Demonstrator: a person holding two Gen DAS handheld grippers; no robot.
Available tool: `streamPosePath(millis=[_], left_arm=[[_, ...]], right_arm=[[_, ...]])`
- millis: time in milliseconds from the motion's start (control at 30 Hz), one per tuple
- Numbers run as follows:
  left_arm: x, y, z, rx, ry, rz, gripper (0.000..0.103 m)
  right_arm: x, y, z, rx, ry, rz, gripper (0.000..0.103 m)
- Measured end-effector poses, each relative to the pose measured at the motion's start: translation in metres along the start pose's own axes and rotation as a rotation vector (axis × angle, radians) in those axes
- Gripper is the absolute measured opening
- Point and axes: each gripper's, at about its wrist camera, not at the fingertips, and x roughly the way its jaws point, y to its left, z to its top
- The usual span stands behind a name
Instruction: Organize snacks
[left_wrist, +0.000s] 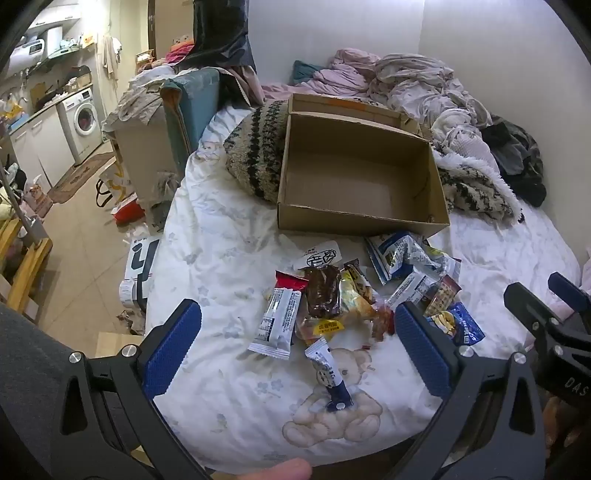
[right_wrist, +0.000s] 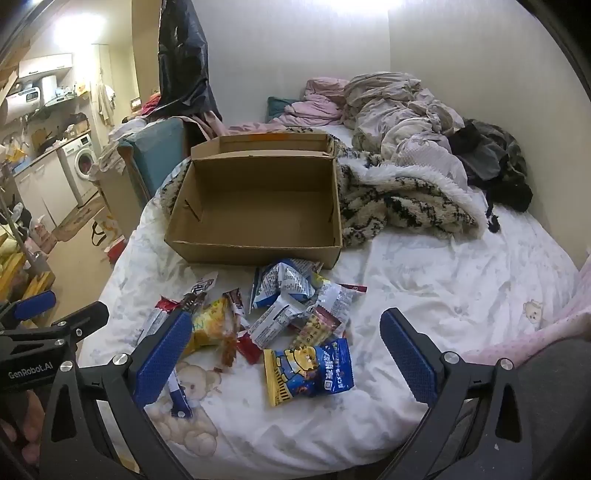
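A heap of snack packets (left_wrist: 354, 291) (right_wrist: 280, 314) lies on the white bed sheet in front of an empty cardboard box (left_wrist: 354, 184) (right_wrist: 258, 210) with its lid flap up. A blue and yellow bear packet (right_wrist: 308, 371) lies nearest in the right wrist view. A white bar wrapper (left_wrist: 277, 321) and a dark brown packet (left_wrist: 323, 291) show in the left wrist view. My left gripper (left_wrist: 295, 339) hovers open above the near edge of the heap. My right gripper (right_wrist: 288, 347) is open too, over the bear packet. Neither holds anything.
Rumpled blankets and clothes (right_wrist: 406, 147) pile up behind and right of the box, with a fleecy patterned throw (left_wrist: 255, 147) against it. The bed's left edge (left_wrist: 162, 258) drops to a tiled floor with bags. A washing machine (left_wrist: 83, 120) stands far left.
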Motion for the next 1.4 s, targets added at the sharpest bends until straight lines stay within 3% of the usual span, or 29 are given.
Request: streamPosePath(millis=[1400], left_arm=[[0.0057, 0.0024, -0.0025, 0.003, 0.009, 0.013, 0.103]], right_arm=[[0.0023, -0.004, -0.0001, 0.015, 0.015, 0.0, 0.103]])
